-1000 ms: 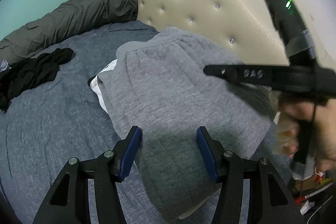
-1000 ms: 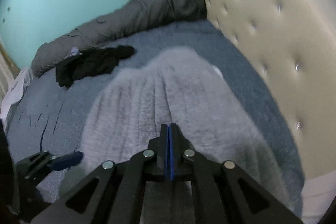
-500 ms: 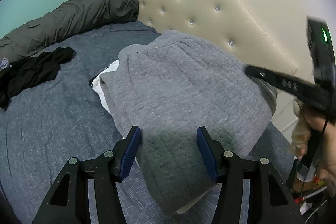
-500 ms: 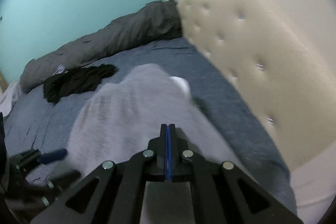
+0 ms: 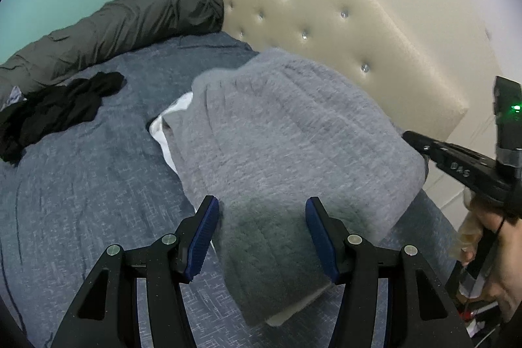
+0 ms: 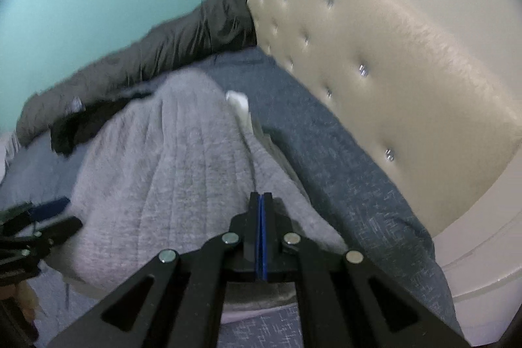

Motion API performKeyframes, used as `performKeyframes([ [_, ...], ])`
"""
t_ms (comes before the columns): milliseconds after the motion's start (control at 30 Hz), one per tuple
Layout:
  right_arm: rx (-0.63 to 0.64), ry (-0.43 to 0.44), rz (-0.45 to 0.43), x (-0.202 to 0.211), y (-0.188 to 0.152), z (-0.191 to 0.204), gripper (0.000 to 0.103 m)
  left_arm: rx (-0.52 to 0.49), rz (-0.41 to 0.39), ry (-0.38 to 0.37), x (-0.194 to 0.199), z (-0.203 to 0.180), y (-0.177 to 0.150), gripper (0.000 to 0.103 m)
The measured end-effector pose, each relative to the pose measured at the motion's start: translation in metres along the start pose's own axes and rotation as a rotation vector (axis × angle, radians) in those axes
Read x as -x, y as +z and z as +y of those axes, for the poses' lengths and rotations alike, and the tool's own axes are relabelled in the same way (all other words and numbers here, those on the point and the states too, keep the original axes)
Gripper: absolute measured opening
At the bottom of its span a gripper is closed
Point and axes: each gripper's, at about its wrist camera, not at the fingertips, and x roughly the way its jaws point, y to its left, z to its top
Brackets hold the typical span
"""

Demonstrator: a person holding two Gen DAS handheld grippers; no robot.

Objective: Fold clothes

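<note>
A grey quilted garment (image 5: 287,132) lies folded on the blue bedspread (image 5: 81,185), with a white lining edge (image 5: 163,132) showing at its left side. My left gripper (image 5: 261,211) is open and empty, its blue pads straddling the garment's near end just above it. My right gripper (image 6: 260,198) is shut with the pads pressed together at the garment's (image 6: 169,165) right edge; whether cloth is pinched between them is hidden. The right gripper also shows in the left wrist view (image 5: 456,165) at the garment's right corner.
A crumpled black garment (image 5: 55,110) lies at the left of the bed. A dark grey rolled quilt (image 5: 107,28) runs along the teal wall. The cream tufted headboard (image 5: 342,22) stands close behind the grey garment. The bed's edge drops off at the right.
The right gripper has swung from over the middle of the garment to its right corner. The garment's right side has shifted slightly. The left gripper has stayed open in place.
</note>
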Motion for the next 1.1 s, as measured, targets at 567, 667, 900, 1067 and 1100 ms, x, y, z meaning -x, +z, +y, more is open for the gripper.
performKeyframes([
  [567,0.002,0.011,-0.046,0.079,-0.005,0.016,0.0,0.02,-0.057,-0.019,0.081,-0.009,-0.005,0.059],
  [667,0.003,0.014,-0.049,0.092,-0.008,0.021,0.0,0.026,-0.066,-0.019,0.092,-0.008,-0.008,0.059],
  [900,-0.006,0.024,-0.065,0.122,-0.019,0.032,0.0,0.024,-0.075,-0.03,0.117,-0.008,-0.021,0.059],
  [1067,-0.003,0.032,-0.071,0.142,-0.03,0.041,0.0,0.027,-0.082,-0.029,0.132,-0.007,-0.029,0.059],
  [1100,-0.002,0.033,-0.074,0.147,-0.032,0.043,0.0,0.025,-0.085,-0.028,0.135,-0.007,-0.031,0.059],
])
